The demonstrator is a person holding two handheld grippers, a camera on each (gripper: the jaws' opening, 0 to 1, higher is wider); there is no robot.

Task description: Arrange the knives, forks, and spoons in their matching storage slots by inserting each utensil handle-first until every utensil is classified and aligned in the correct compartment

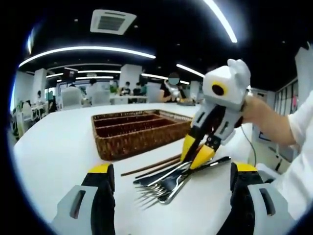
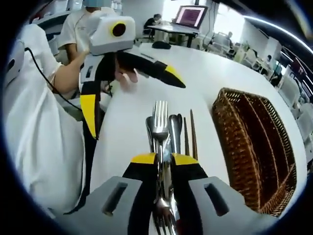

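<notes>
Beside the wicker tray (image 1: 128, 143) on the white table (image 1: 54, 161), the right gripper (image 2: 164, 159) pinches a fork (image 2: 160, 121) from the utensil pile (image 1: 168, 183) for sorting; the left gripper (image 1: 171, 174) waits wide open, empty

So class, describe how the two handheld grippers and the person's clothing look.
The right gripper has a white camera housing with a yellow ring, black arms and yellow-tipped jaws. The left gripper looks the same, with a black cable running from it. Grey blocks sit behind the jaws. The person's sleeve is white.
</notes>
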